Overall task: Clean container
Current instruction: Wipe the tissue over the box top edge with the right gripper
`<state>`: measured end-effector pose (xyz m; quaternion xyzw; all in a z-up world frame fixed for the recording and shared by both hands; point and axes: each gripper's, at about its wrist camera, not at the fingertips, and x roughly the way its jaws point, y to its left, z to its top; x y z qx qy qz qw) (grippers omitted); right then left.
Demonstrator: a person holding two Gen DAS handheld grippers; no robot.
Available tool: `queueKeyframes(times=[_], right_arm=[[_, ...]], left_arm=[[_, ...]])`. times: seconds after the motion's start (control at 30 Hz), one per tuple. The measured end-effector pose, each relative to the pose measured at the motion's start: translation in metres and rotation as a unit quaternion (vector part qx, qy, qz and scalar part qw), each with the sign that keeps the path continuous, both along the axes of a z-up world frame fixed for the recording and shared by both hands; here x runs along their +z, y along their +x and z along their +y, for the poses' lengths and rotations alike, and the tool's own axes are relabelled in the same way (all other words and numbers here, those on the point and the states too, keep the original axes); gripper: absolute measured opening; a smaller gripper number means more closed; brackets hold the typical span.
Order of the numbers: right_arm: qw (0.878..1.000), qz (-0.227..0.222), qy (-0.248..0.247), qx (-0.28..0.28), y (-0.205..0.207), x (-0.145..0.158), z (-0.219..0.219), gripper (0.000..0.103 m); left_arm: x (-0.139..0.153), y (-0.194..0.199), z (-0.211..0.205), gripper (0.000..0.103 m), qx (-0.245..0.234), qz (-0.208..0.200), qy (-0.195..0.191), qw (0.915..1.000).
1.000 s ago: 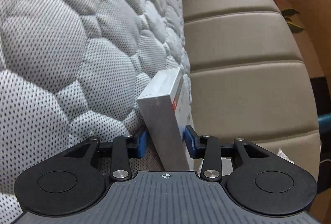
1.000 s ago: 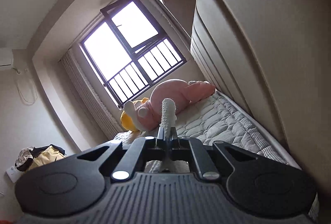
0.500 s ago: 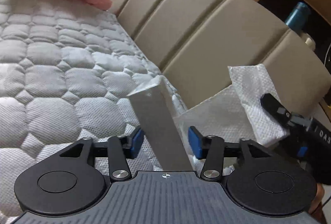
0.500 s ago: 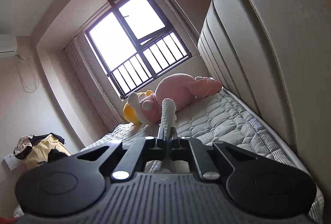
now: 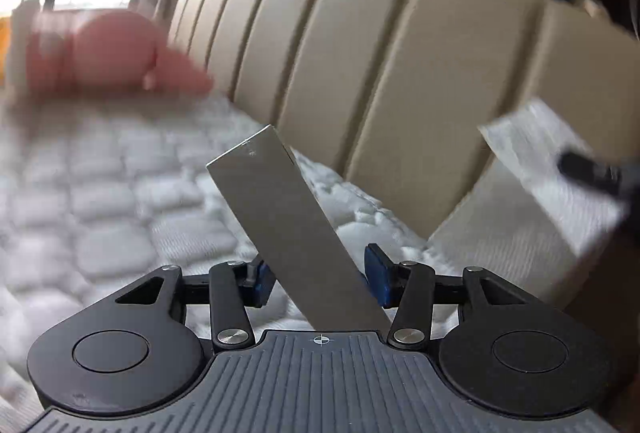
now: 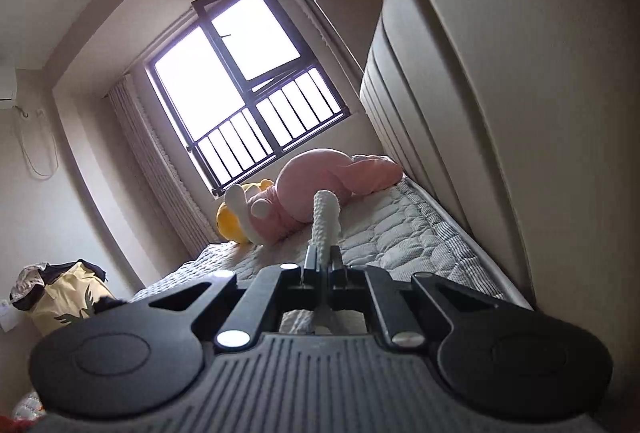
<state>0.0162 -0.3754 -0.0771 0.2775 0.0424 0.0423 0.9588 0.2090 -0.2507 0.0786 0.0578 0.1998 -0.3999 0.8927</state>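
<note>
2 tongs, left (image 5: 318, 275) gripping grey box (image 5: 280, 217), right (image 6: 322, 259) pinching paper towel (image 6: 326, 217)

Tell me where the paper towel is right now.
The paper towel is pinched in the right gripper; in the left wrist view it hangs at the right, beside the grey box, before the headboard.

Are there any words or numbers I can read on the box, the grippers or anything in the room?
No readable text in either view.
Grey box in the left gripper: plain face, only tiny specks near its top edge.
Left gripper body: a small crosshair sign, no letters.
Right gripper, shut on the paper towel: too blurred to read any marking.
Yellow bag: a dark wing-like emblem, no legible words.
</note>
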Motion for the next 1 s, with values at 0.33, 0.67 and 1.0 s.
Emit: queueKeyframes(times=[0.33, 0.67, 1.0], right_arm=[[0.985, -0.082, -0.027, 0.15, 0.033, 0.047, 0.059, 0.004], [0.991, 0.035, 0.005, 0.126, 0.049, -0.012, 0.042, 0.004], [0.997, 0.052, -0.006, 0.064, 0.038, -0.015, 0.02, 0.004]], left_arm=[[-0.022, -0.054, 0.003, 0.045, -0.049, -0.166, 0.126, 0.9769], [-0.03, -0.044, 0.002, 0.046, -0.047, -0.137, 0.125, 0.9815], [-0.029, -0.052, 0.006, 0.051, -0.049, -0.121, 0.122, 0.9839]])
